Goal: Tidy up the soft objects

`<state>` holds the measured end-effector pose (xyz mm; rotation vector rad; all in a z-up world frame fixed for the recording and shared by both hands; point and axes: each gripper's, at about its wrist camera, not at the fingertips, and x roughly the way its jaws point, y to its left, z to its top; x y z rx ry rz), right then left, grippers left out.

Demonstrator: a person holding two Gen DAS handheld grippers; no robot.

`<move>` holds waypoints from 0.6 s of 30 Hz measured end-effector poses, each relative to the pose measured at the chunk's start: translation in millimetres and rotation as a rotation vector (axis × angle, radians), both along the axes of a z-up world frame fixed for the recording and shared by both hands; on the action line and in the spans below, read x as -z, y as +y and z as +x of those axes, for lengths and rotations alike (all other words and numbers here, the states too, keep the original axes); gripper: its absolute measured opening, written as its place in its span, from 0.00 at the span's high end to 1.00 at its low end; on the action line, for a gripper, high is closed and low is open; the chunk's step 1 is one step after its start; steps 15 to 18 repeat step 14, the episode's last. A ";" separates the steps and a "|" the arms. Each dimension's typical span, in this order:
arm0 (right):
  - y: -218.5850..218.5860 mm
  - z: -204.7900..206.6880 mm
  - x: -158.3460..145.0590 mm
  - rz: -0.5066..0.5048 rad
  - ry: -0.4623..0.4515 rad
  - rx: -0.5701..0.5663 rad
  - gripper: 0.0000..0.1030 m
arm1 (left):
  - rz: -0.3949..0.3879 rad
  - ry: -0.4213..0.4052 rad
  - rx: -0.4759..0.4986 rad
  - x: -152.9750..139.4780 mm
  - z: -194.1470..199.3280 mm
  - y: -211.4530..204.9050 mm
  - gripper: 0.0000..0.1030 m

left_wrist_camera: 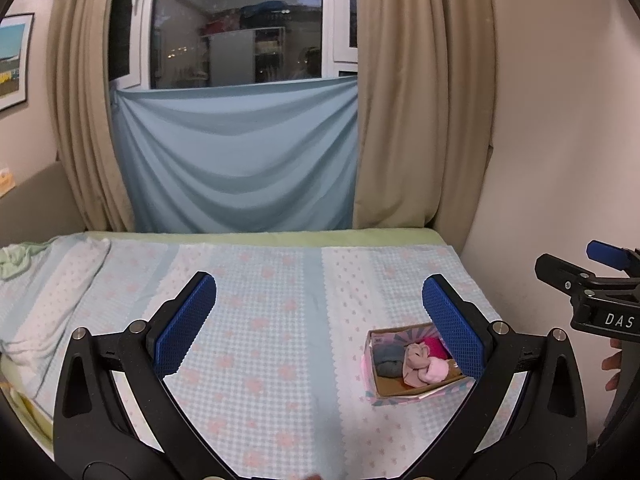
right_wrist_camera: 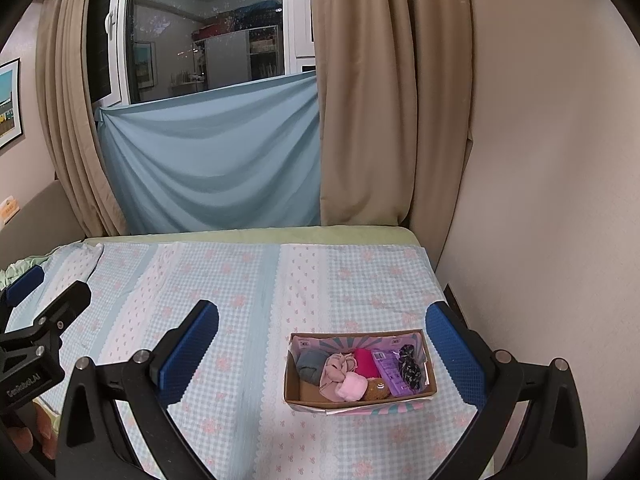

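Note:
A small cardboard box (right_wrist_camera: 426, 344) with pink-and-teal sides sits on the bed's right part; it also shows in the left wrist view (left_wrist_camera: 376, 376). Inside lie a grey roll (right_wrist_camera: 312, 366), a beige-pink bundle (right_wrist_camera: 336, 372), a pale pink roll (right_wrist_camera: 352, 386), a magenta roll (right_wrist_camera: 366, 362), a brown plush (right_wrist_camera: 378, 390), a purple packet (right_wrist_camera: 392, 372) and a dark patterned piece (right_wrist_camera: 408, 364). My left gripper (left_wrist_camera: 320, 320) is open and empty, above the bed left of the box. My right gripper (right_wrist_camera: 322, 344) is open and empty, above and in front of the box.
The bed (right_wrist_camera: 240, 280) has a light blue checked cover with pink flowers. A crumpled green cloth (left_wrist_camera: 16, 260) lies at its far left. A wall (right_wrist_camera: 540, 200) runs close along the right side. Beige curtains (left_wrist_camera: 424, 120) and a blue sheet (left_wrist_camera: 236, 160) hang behind.

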<state>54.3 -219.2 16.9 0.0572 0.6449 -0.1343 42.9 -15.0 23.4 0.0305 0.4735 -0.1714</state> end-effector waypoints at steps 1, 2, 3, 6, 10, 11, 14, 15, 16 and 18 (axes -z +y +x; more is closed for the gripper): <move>-0.2 0.5 0.1 -0.001 0.001 0.000 0.00 | -0.005 -0.004 0.003 0.3 -0.6 0.4 0.00; 0.2 0.0 0.0 -0.001 0.001 0.000 0.00 | -0.015 -0.010 0.010 0.3 -1.1 1.6 0.00; 0.4 -0.1 0.0 0.000 0.000 0.001 0.00 | -0.024 -0.014 0.014 0.2 -1.7 2.9 0.00; -0.2 0.4 0.6 0.002 0.000 0.001 0.00 | -0.034 -0.028 0.003 -0.2 -0.8 6.7 0.00; -0.7 2.0 2.1 0.004 0.006 0.000 0.00 | -0.016 -0.025 -0.033 4.0 6.5 8.7 0.00; -1.4 4.1 3.0 0.008 0.012 0.001 0.00 | -0.017 -0.018 -0.033 5.8 9.5 9.9 0.00; -1.7 12.4 7.2 0.016 0.023 0.003 0.00 | -0.028 0.002 -0.031 11.5 19.3 14.1 0.00; -1.7 12.4 7.2 0.016 0.023 0.003 0.00 | -0.028 0.002 -0.031 11.5 19.3 14.1 0.00; -1.7 12.4 7.2 0.016 0.023 0.003 0.00 | -0.028 0.002 -0.031 11.5 19.3 14.1 0.00; -1.7 12.4 7.2 0.016 0.023 0.003 0.00 | -0.028 0.002 -0.031 11.5 19.3 14.1 0.00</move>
